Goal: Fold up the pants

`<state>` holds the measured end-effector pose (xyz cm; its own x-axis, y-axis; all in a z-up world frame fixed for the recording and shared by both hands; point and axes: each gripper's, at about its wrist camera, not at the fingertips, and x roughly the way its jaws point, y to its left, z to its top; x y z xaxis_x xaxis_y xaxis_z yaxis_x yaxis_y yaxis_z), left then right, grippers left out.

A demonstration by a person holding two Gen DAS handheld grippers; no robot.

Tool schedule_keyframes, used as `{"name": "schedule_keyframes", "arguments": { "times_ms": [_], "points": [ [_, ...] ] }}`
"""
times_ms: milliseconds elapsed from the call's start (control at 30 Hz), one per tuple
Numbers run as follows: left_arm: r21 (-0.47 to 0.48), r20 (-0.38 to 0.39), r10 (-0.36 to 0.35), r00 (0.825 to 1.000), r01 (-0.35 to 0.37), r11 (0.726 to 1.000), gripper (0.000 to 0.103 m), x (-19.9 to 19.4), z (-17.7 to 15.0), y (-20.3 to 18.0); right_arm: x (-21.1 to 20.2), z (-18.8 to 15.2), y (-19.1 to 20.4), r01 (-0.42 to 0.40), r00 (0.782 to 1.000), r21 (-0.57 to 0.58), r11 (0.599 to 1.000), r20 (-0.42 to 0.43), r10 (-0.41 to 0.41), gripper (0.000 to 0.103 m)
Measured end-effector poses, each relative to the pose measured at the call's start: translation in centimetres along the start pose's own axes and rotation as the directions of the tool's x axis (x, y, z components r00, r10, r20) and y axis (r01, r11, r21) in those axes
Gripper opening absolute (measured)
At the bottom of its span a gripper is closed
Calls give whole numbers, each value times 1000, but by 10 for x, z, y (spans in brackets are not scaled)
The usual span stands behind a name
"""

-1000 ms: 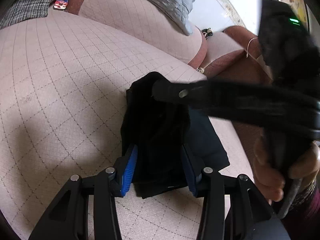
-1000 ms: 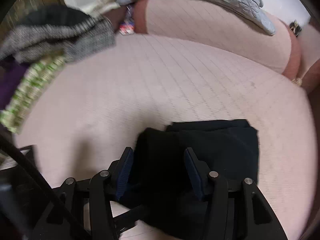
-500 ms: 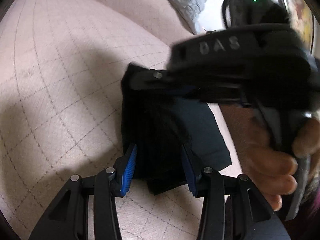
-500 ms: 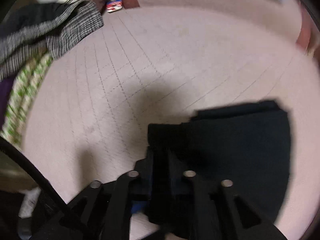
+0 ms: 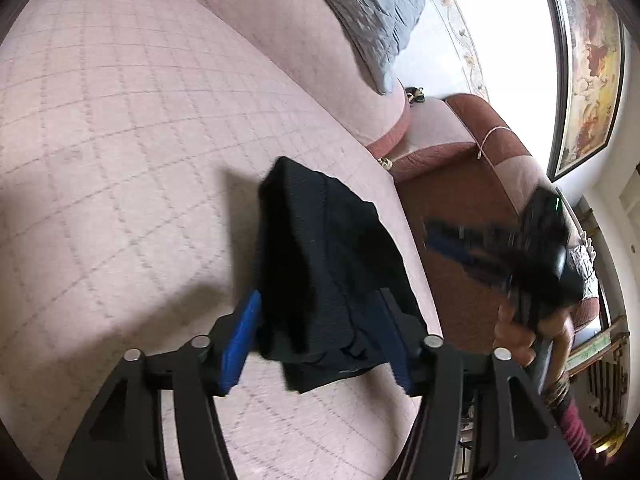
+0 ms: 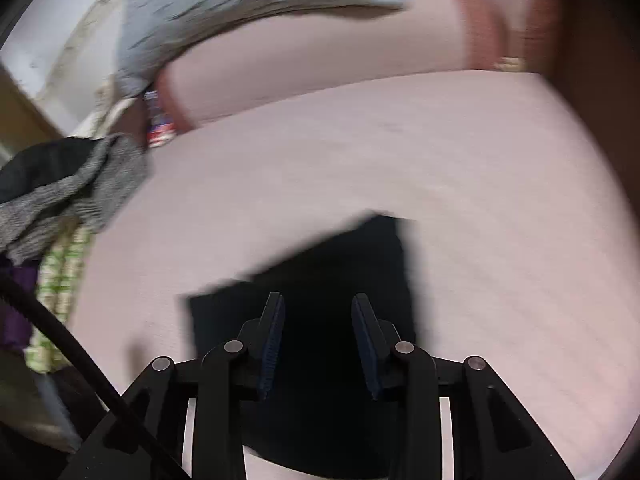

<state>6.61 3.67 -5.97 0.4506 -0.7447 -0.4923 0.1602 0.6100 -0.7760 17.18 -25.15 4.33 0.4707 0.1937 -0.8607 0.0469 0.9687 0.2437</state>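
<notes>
The dark folded pants (image 5: pixel 324 272) lie as a compact bundle on the pink quilted sofa seat (image 5: pixel 120 160). My left gripper (image 5: pixel 316 340) is open, its blue-padded fingers straddling the near end of the bundle. In the right wrist view the pants (image 6: pixel 320 280) show as a blurred black rectangle, and my right gripper (image 6: pixel 318 340) is open just above them, holding nothing. The right gripper also shows in the left wrist view (image 5: pixel 500 248), blurred, off to the right of the pants over the sofa edge.
A grey quilted blanket (image 5: pixel 372 12) drapes over the sofa back. A pile of other clothes (image 6: pixel 60 200) lies at the seat's left end. The sofa's reddish armrest (image 5: pixel 460 152) is behind the pants, with a framed picture (image 5: pixel 588 60) on the wall.
My right gripper has opened, let go of the pants and pulled back to the right. The left gripper stays open around the bundle's near end.
</notes>
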Motion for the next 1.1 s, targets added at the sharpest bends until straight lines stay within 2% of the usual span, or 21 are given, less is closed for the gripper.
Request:
{"name": "schedule_keyframes", "arguments": {
  "times_ms": [100,200,233,267,300,333,367,400,500,567,700,733,833,900,1000,1100],
  "points": [
    [29,-38,26,999,-24,999,63,17,3,-11,-6,-22,-42,37,999,38,999,-20,-36,50],
    [53,-84,72,994,-68,996,62,36,6,-16,0,-40,-68,9,1000,113,994,-29,-5,50],
    [75,-96,110,989,-103,992,57,41,6,-20,5,-45,-73,-20,999,137,990,-37,25,50],
    [92,-101,149,984,-140,986,47,43,8,-23,12,-49,-74,-48,997,151,987,-46,56,50],
    [111,-108,190,976,-178,978,44,46,9,-26,17,-52,-74,-68,995,153,986,-56,77,44],
    [112,-110,200,974,-188,976,43,45,10,-30,22,-56,-70,-82,993,131,988,-69,91,18],
    [110,-109,204,973,-192,975,40,47,13,-33,25,-58,-64,-83,993,90,992,-81,90,18],
    [113,-106,212,972,-200,973,39,44,13,-35,22,-59,-58,-45,997,37,998,-67,48,16],
    [133,-94,237,967,-224,966,39,47,17,-49,20,-55,-51,-19,998,-23,1000,-60,18,12],
    [145,-94,238,967,-223,964,39,47,17,-55,16,-55,-58,-25,999,-13,1000,-45,24,11],
    [186,-100,237,966,-216,959,39,56,14,-66,13,-59,-83,-45,999,77,996,-6,45,1],
    [193,-107,258,960,-234,953,39,61,13,-65,15,-60,-90,-25,1000,101,995,-3,25,0],
    [175,-135,341,930,-317,932,41,72,10,-44,27,-66,-107,131,991,90,987,-42,-128,0],
    [142,-128,304,944,-286,948,43,65,9,-36,24,-69,-117,128,991,130,983,-42,-124,0],
    [128,-161,237,958,-218,968,49,48,11,-37,-6,-67,-122,58,995,173,983,66,-70,1],
    [148,-147,195,970,-173,974,53,27,14,-47,-32,-58,-110,-17,988,132,991,153,-3,4]
  ]
}}
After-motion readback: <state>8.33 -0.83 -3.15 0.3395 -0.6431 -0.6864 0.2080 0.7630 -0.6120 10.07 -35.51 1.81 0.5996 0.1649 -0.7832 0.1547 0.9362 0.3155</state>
